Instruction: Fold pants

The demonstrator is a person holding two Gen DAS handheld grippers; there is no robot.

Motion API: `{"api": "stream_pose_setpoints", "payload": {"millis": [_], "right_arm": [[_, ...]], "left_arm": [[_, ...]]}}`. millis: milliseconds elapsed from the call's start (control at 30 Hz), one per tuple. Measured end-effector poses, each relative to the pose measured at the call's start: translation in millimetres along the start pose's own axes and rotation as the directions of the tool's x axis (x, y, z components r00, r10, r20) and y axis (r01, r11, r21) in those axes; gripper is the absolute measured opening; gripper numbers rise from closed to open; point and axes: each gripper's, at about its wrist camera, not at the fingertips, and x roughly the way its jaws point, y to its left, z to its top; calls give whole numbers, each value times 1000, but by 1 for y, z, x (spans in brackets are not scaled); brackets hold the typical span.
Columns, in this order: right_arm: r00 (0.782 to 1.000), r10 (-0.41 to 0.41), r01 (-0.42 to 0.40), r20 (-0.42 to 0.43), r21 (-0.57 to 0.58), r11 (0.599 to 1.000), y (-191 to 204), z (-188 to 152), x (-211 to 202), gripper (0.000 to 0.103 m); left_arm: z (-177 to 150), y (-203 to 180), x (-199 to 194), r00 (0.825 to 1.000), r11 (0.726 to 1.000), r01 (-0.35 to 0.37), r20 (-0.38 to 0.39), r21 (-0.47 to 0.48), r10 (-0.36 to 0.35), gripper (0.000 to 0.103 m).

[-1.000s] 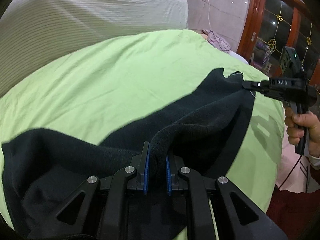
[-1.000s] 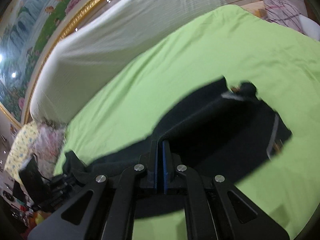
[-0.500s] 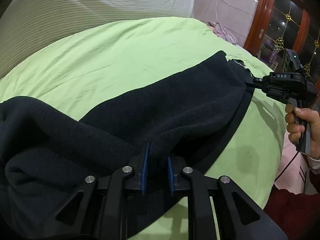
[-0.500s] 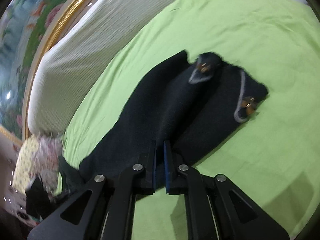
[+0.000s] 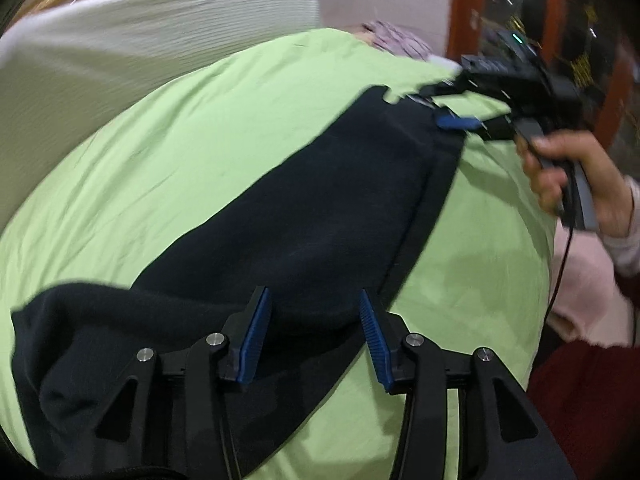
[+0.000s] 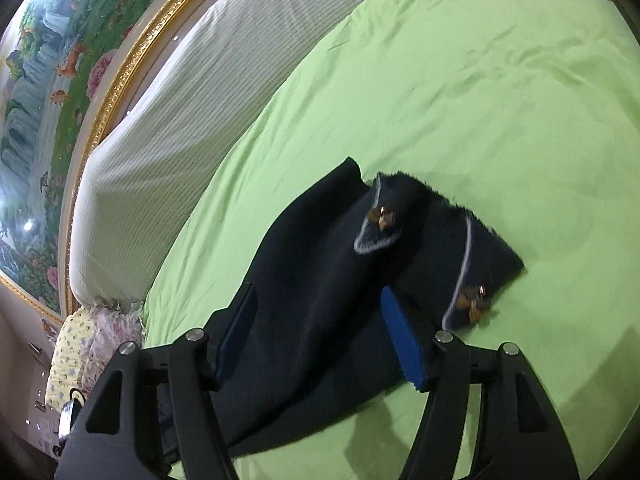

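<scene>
Claws spread wide on both sides: the left claw [image 5: 314, 330] gapes over the near end of the dark pants [image 5: 304, 216], the right claw [image 6: 320, 332] over the far, pocketed end, neither pinching cloth. Pants lie lengthwise, one leg over the other, on the green bedspread [image 6: 460, 80], flat for the next crosswise fold, I reckon.

The left tongs [image 5: 314, 336], clamped on a raised fold of the black pants [image 5: 304, 216] a second ago, have been opened wide, and the fabric has been released. The right tongs [image 6: 320, 332] have likewise been parted. The pants, previously held lifted and stretched between both, have been laid flat, doubled lengthwise, on the green bed cover [image 6: 460, 92].
</scene>
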Motion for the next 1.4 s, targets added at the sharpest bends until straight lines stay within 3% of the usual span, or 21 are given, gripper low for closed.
{"api": "stream_pose_setpoints", "payload": {"millis": [67, 167, 233, 267, 333, 367, 433, 500, 567, 767, 900, 933, 1067, 1167, 1200, 1233, 1300, 1400], "right_arm": [[1000, 10, -10, -5, 10, 1000, -2, 4, 4, 63], [1000, 7, -7, -16, 18, 1000, -9, 7, 9, 49], [1000, -6, 6, -27, 22, 1000, -11, 7, 15, 34], [1000, -12, 13, -26, 25, 1000, -14, 7, 15, 30], [1000, -23, 23, -21, 28, 999, -17, 7, 14, 9], [1000, -22, 23, -14, 26, 999, -17, 6, 11, 7], [1000, -26, 26, 1, 8, 1000, -14, 6, 6, 7], [999, -28, 28, 21, -18, 999, -9, 4, -3, 6], [999, -21, 22, 41, -26, 999, -6, 5, -13, 6], [997, -33, 35, 75, -31, 999, -8, -3, -44, 6], [996, -91, 91, 7, -14, 996, -28, -15, -30, 6], [995, -98, 98, -21, 3, 995, -34, -17, -23, 6], [996, -87, 87, -2, 30, 996, -34, -16, -31, 12], [989, -130, 132, 65, -29, 991, -24, -16, -50, 32], [983, -150, 156, 108, -51, 986, -20, -17, -60, 45], [979, -153, 163, 139, -69, 984, -17, -19, -67, 53], [976, -137, 156, 170, -104, 982, -9, -21, -75, 53], [993, -47, 69, 111, -198, 978, 16, -26, -67, 53]], "left_arm": [[0, -10, -2, 1000, 998, -17, 3, 60, 16, 47], [4, -18, -8, 999, 990, -38, 24, 139, 35, 51], [7, -22, -7, 999, 976, -52, 29, 212, 47, 53], [5, -24, -2, 999, 966, -46, 12, 256, 45, 54], [2, -20, 10, 999, 957, -19, -38, 291, 32, 54], [-1, -18, 18, 997, 953, -7, -68, 302, 29, 54], [-8, -14, 30, 993, 948, -1, -112, 318, 39, 43], [-11, -10, 37, 988, 947, -7, -141, 322, 56, 17], [-12, -9, 36, 989, 947, -19, -131, 322, 64, 12], [-9, -12, 20, 995, 962, -52, -73, 270, 74, 8], [-11, -14, 29, 993, 970, -40, -96, 238, 64, 9], [-12, -13, 33, 992, 974, -39, -111, 224, 66, 9], [-8, -4, 31, 990, 993, -34, -134, 111, 49, 20], [-5, 9, 10, 995, 999, -39, -95, 2, 39, 33], [-6, 16, 1, 996, 998, -44, -79, -45, 40, 38], [-7, 23, -5, 997, 996, -45, -69, -81, 40, 41], [-12, 40, -18, 997, 983, -56, -55, -176, 47, 48], [-20, 72, -30, 992, 944, -116, -83, -308, 94, 58]]}}
